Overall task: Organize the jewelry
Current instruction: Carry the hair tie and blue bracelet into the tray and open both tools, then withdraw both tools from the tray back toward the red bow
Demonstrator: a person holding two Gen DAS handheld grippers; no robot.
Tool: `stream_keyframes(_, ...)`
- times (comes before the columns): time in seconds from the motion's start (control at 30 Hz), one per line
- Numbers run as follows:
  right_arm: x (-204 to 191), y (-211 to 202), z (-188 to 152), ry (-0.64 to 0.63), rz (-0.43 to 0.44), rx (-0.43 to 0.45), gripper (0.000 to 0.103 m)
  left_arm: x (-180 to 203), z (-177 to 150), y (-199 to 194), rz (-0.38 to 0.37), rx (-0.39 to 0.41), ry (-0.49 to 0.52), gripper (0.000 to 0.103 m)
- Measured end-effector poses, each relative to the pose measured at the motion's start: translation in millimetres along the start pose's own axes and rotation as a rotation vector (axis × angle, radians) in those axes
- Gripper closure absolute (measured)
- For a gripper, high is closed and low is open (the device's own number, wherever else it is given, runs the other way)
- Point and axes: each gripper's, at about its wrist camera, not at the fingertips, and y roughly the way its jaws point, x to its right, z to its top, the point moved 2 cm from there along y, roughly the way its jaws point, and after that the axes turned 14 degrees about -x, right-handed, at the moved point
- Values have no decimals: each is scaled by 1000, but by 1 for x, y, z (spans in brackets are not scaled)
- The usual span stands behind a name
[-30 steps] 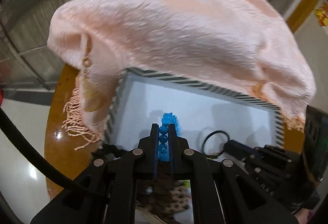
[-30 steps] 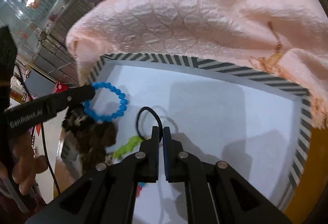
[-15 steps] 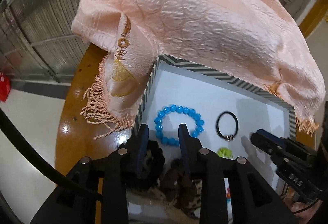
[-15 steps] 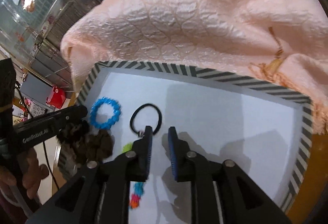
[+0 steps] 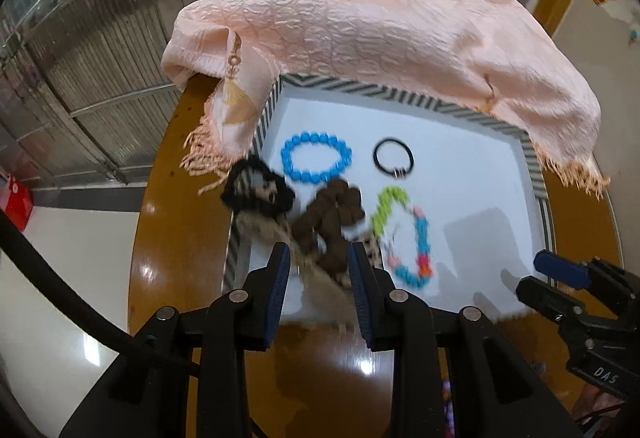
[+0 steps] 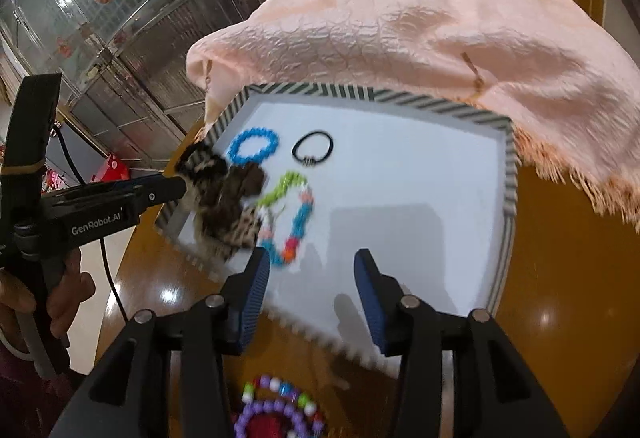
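A white tray [image 5: 460, 197] with a striped rim holds a blue bead bracelet [image 5: 316, 162], a black hair tie [image 5: 393, 159], a multicoloured bead string [image 5: 404, 234] and dark scrunchies [image 5: 332, 217]. My left gripper [image 5: 318, 262] hovers open over the tray's near left edge, nothing held; the scrunchies lie below it. My right gripper [image 6: 312, 262] is over the tray's near edge, jaws opening, nothing between them. The bracelet [image 6: 253, 145] and hair tie [image 6: 313, 149] lie side by side at the far left.
A pink fringed scarf [image 5: 380, 29] drapes over the tray's far rim. The tray sits on a round glossy wooden table [image 5: 176, 238]. A purple bead bracelet [image 6: 276, 414] lies on the table under my right gripper. A hand [image 6: 60, 298] holds the left gripper.
Both grippers opened and pulled back from the tray. The left let go of the blue bracelet, the right of the black hair tie; both now lie in the tray.
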Motion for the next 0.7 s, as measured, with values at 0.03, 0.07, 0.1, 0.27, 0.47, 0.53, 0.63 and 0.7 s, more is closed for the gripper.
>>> stream_keyframes(0.03,-2,-1,-5,-2,-6,-1,57,0,-4,-1,1,3,1,84)
stream_keyframes(0.07,-4,-4,-12,-7,-16,-2,57,1,-11,-4,4,8,1,84)
stream_keyframes(0.1,-6,-6,-18,-11,-30,-1,57,2,-18,-6,12,17,1,84)
stream_keyframes(0.27,-13,-16,-46,-14,-54,-2,57,5,-47,-8,33,31,12,84)
stream_keyframes(0.47,-15,-27,-77,14,-53,5,53,9,-75,-12,30,32,19,84)
stream_keyframes(0.53,-15,-30,-87,28,-49,9,49,11,-84,-14,25,33,28,84)
stream_keyframes(0.63,-15,-32,-100,47,-64,10,48,14,-93,-17,33,42,39,84)
stream_keyframes(0.7,-16,-33,-107,52,-82,2,48,16,-100,-19,34,49,46,84)
